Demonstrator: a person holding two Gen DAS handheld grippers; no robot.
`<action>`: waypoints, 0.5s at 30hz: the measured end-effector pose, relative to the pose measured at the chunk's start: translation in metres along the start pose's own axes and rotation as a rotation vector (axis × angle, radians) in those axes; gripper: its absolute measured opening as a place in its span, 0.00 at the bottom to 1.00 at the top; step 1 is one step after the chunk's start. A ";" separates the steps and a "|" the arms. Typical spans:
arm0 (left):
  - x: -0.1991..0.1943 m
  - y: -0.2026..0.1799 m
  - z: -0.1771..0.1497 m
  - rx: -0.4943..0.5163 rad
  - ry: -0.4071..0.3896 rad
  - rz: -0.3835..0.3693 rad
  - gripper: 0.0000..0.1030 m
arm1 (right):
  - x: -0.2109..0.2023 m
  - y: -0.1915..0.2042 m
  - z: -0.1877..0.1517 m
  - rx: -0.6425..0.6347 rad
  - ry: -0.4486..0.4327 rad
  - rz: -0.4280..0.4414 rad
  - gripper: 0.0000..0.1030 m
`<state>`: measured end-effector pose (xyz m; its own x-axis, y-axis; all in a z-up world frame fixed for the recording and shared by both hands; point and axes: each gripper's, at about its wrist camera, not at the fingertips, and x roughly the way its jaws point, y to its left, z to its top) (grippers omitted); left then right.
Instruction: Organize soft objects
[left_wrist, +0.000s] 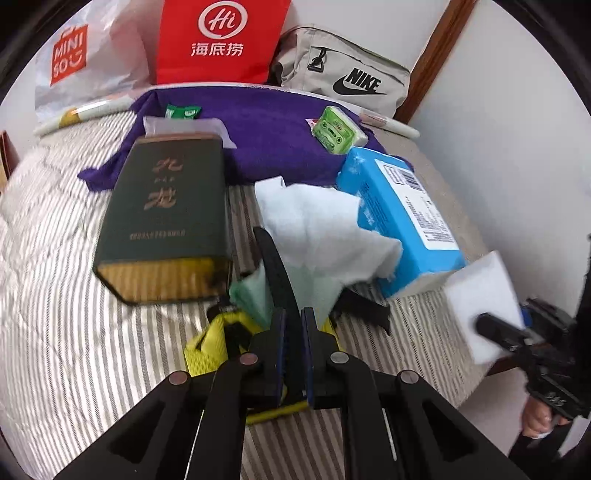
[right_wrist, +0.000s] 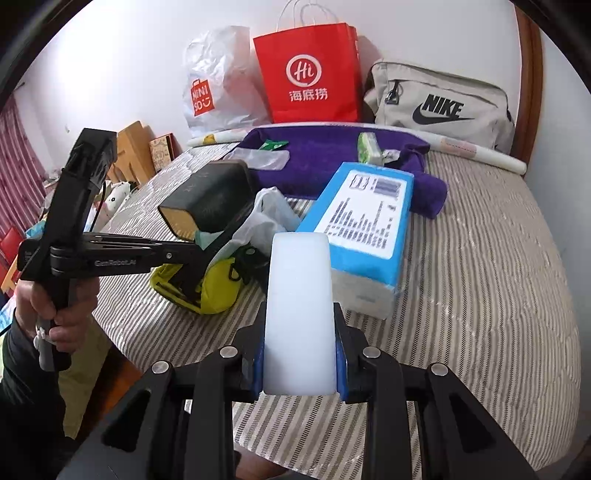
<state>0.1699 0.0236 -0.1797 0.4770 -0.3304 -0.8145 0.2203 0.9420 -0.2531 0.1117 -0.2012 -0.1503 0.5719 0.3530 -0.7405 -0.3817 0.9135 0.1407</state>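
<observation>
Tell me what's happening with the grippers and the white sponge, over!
Right hand-held gripper shut on white sponge, held above the bed. Left hand-held gripper shut on the yellow bag's black strap. Blue tissue pack lies just ahead.
</observation>
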 end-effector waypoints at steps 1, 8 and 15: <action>0.003 -0.002 0.002 0.006 0.007 0.016 0.08 | -0.002 -0.001 0.002 0.000 -0.007 -0.004 0.28; 0.019 -0.006 0.008 0.034 0.051 0.069 0.13 | -0.006 -0.015 0.026 -0.001 -0.062 -0.021 0.28; 0.022 -0.011 0.010 0.053 0.061 0.114 0.14 | 0.001 -0.026 0.048 0.000 -0.086 -0.024 0.28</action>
<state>0.1863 0.0057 -0.1897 0.4495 -0.2155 -0.8669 0.2129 0.9683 -0.1303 0.1566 -0.2149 -0.1228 0.6413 0.3467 -0.6846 -0.3670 0.9220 0.1231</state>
